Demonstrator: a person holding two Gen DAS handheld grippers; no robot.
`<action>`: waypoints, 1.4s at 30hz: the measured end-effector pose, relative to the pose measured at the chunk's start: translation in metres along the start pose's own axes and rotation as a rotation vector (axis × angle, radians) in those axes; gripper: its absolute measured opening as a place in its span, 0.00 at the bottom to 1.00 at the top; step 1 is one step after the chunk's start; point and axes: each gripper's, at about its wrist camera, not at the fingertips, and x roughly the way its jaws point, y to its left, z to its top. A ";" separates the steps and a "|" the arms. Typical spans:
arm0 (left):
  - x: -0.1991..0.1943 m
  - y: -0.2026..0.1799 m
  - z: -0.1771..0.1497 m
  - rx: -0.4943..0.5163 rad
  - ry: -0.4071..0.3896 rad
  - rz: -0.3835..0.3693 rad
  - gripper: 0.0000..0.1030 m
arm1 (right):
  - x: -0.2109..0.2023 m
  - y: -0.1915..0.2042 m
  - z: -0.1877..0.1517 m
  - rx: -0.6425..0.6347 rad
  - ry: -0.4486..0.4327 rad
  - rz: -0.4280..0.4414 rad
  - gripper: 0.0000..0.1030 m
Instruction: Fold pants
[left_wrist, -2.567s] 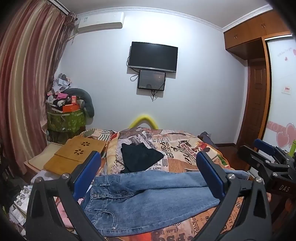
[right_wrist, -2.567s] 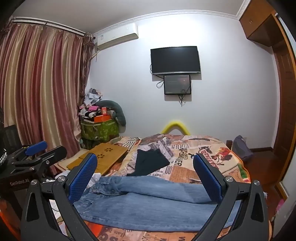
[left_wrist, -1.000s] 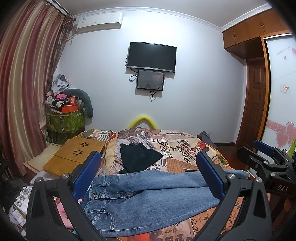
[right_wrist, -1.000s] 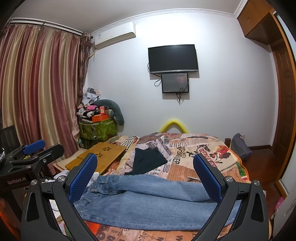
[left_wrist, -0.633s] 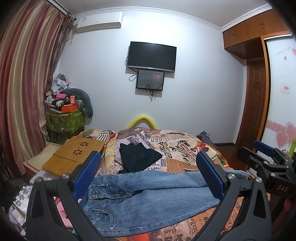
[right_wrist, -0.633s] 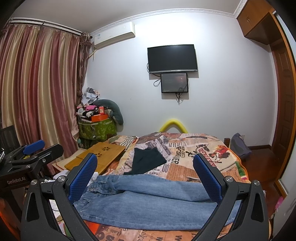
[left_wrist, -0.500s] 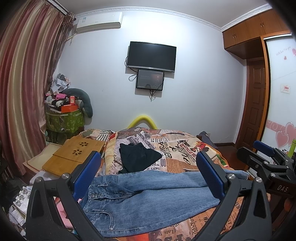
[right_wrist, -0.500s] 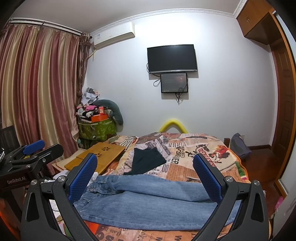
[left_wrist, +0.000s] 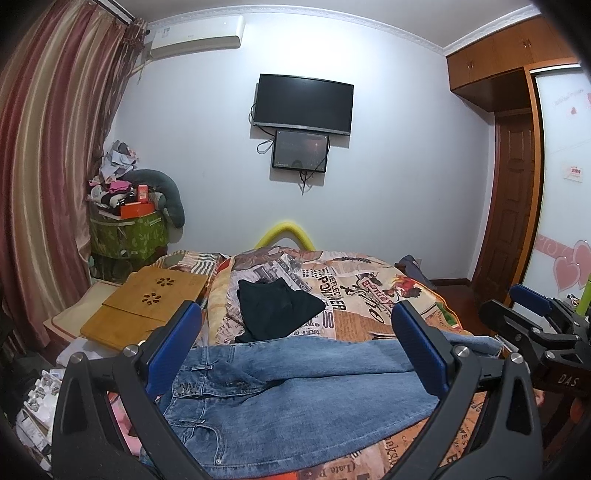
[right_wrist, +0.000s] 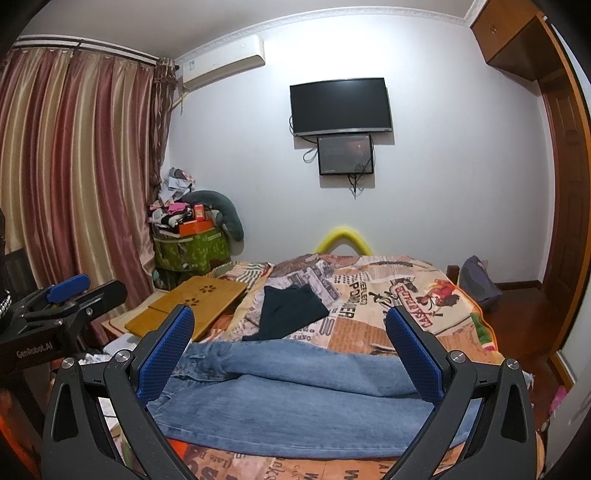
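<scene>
blue denim pants (left_wrist: 295, 384) lie flat across the near end of the bed with the newspaper-print cover (left_wrist: 354, 291) | left gripper (left_wrist: 295, 350) wide apart, holding nothing | right gripper (right_wrist: 291, 354) wide apart, holding nothing | black folded cloth (right_wrist: 291, 310) behind the pants

We read "DAS" on the right tongs (left_wrist: 532, 325) and "GenRobot.AI" on the left tongs (right_wrist: 70, 295). On the bedspread (right_wrist: 436, 295), upside-down print near the bed's middle reads "POWER"; its other lettering is too distorted to make out.
</scene>
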 end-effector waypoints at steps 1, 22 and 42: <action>0.005 0.001 -0.001 0.002 0.007 0.000 1.00 | 0.005 -0.002 -0.001 0.000 0.008 -0.003 1.00; 0.256 0.144 -0.057 -0.140 0.510 0.225 1.00 | 0.169 -0.082 -0.031 -0.150 0.293 0.046 1.00; 0.419 0.209 -0.165 -0.099 0.963 0.238 0.62 | 0.329 -0.108 -0.094 -0.218 0.788 0.345 0.76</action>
